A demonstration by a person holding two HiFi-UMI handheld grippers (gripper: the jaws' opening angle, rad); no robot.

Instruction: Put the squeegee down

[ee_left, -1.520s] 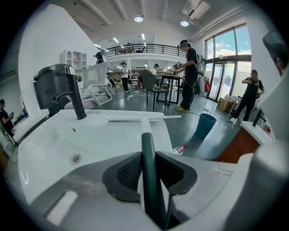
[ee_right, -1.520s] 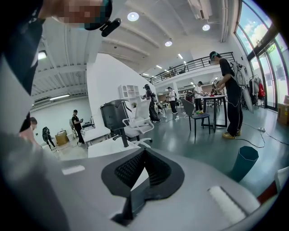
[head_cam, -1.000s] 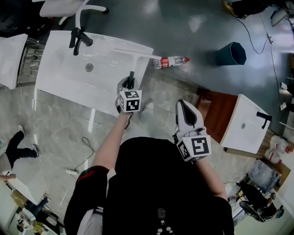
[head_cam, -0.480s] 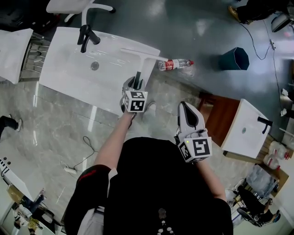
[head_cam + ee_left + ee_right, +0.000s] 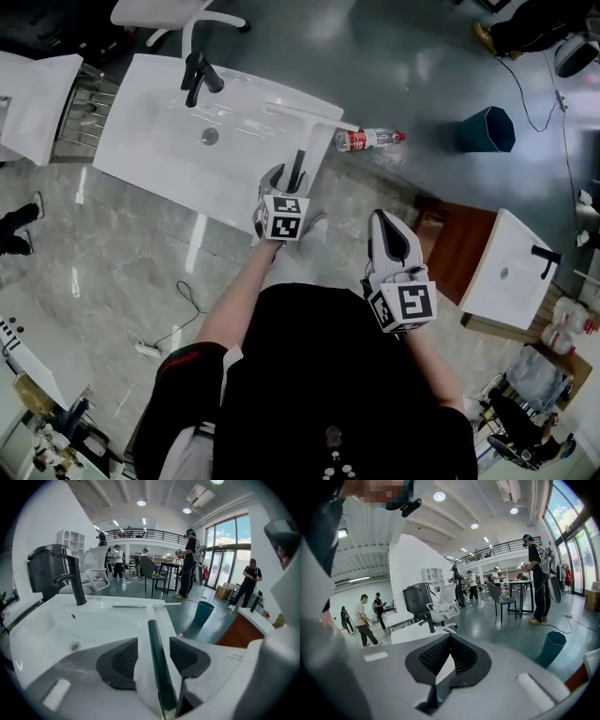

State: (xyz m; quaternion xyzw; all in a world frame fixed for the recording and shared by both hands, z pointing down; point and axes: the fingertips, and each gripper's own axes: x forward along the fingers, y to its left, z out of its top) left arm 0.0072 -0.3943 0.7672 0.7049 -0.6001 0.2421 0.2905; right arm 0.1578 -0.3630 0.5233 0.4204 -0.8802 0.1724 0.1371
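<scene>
The squeegee (image 5: 300,141) lies on the right part of the white sink basin (image 5: 150,150), its white blade (image 5: 140,605) far from me and its dark green handle (image 5: 157,653) pointing back at me. My left gripper (image 5: 289,180) sits over the handle's near end. Its jaws are opening, and the handle runs between the pads (image 5: 123,660) with a gap on each side. My right gripper (image 5: 379,221) hangs to the right, off the sink and over the floor. It is shut (image 5: 450,641) with nothing in it.
A black faucet (image 5: 199,73) and a drain (image 5: 210,136) mark the basin. A plastic bottle (image 5: 368,140) lies on the floor past the sink's right corner. A teal bin (image 5: 487,128) and a second sink on a wooden cabinet (image 5: 511,267) stand at the right. People stand in the background.
My left gripper's jaws have spread apart from the squeegee handle, which stays lying on the sink. The head view has shifted, so the sink sits lower and further right in the picture.
</scene>
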